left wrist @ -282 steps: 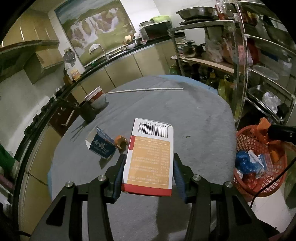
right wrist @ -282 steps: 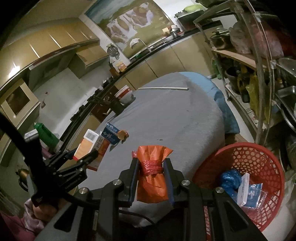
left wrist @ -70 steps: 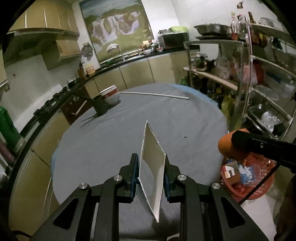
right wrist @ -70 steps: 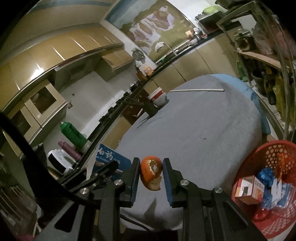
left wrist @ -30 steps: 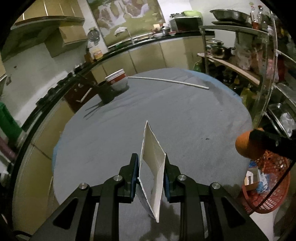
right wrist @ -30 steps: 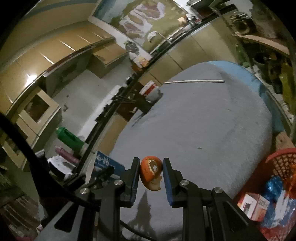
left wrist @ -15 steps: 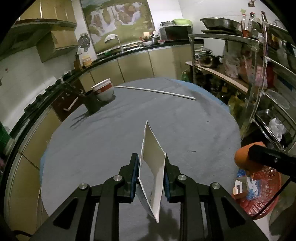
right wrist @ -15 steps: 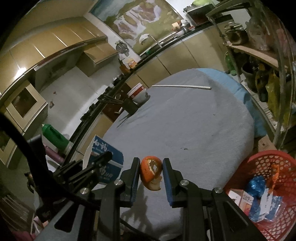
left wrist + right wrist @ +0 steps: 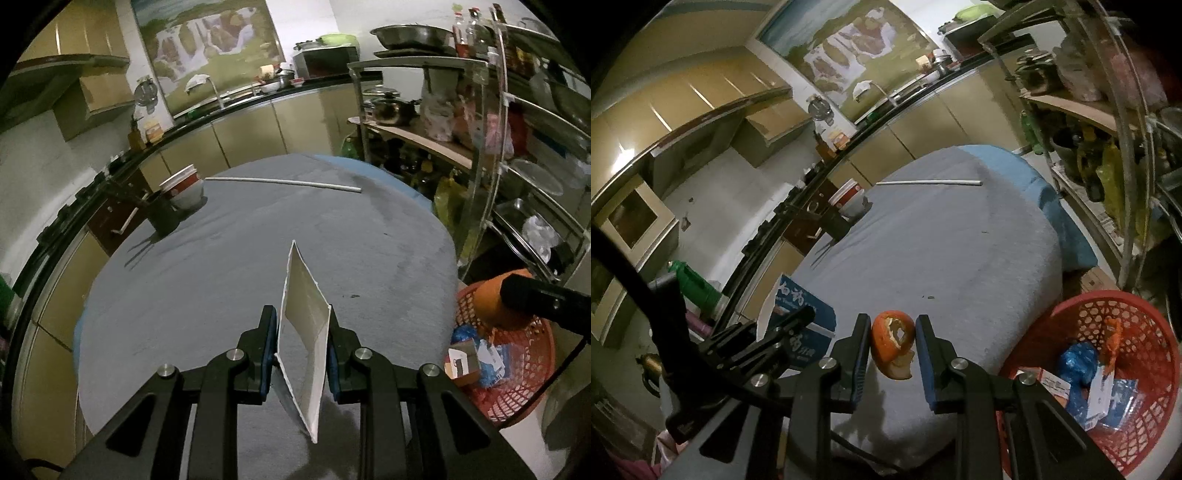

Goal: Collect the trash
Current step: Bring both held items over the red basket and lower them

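Note:
My left gripper (image 9: 302,334) is shut on a flattened white carton (image 9: 304,332), held edge-on above the grey table (image 9: 221,258). The right wrist view shows the carton's blue printed side (image 9: 798,321) in the left gripper at lower left. My right gripper (image 9: 892,345) is shut on an orange peel (image 9: 892,343), above the table's near edge; the peel also shows in the left wrist view (image 9: 487,302). A red mesh trash basket (image 9: 1145,332) stands on the floor at lower right, holding a small box, blue plastic and wrappers. It also shows in the left wrist view (image 9: 517,387).
A red-and-white bowl (image 9: 183,186), a dark cup holder (image 9: 162,218) and a long white rod (image 9: 284,181) lie at the table's far side. A metal shelf rack (image 9: 498,147) with pots stands right of the table. Kitchen counters run along the back.
Both grippers keep their hold. The views have shifted slightly; the right gripper with the peel now sits closer over the basket in the left wrist view.

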`<state>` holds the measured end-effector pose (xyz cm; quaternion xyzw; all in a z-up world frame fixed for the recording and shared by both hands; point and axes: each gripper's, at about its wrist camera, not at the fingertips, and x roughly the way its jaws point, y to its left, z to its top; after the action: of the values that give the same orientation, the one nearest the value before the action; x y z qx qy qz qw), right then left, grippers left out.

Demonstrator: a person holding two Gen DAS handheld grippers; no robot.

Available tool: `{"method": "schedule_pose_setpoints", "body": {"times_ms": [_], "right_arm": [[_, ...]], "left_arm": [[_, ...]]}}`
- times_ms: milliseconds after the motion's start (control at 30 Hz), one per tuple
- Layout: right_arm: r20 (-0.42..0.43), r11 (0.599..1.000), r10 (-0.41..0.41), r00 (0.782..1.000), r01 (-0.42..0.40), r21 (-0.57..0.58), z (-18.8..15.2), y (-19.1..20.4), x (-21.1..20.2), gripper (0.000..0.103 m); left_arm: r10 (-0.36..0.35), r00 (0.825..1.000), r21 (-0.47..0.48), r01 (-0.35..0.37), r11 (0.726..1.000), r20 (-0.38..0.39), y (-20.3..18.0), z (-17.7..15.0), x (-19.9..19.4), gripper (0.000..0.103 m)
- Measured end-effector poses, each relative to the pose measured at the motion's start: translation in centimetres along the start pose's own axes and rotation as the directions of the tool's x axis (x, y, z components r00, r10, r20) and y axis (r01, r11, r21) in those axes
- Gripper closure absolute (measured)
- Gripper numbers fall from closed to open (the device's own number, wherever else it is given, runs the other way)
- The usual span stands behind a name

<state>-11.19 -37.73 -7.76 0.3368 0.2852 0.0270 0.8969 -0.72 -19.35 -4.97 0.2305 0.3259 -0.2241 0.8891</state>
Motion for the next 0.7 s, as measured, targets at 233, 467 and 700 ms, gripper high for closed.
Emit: {"method": "schedule_pose_setpoints", "body": {"times_ms": [233,467,700], "right_arm": [[0.015,1.000,-0.011,1.000,0.010,0.027,-0.5,-0.7,-0.9,0.076],[0.020,0.999,-0.025,0.999,0.024,0.031,-0.6,-0.5,-1.5,0.076],[0.019,0.999,-0.030,0.999,0.030,0.035,-0.6,-0.3,-1.6,0.076]], "left_arm": [[-0.009,1.000,0.026,0.009,1.000,0.005,-0.8,0.1,-0.2,0.078],[-0.026,1.000,0.025,0.026,0.999,0.001,-1.2,0.1,-0.1,0.078],[-0.027,1.000,0.024,0.027,0.999,0.000,-0.9,-0.1,0.0,0.078]]}}
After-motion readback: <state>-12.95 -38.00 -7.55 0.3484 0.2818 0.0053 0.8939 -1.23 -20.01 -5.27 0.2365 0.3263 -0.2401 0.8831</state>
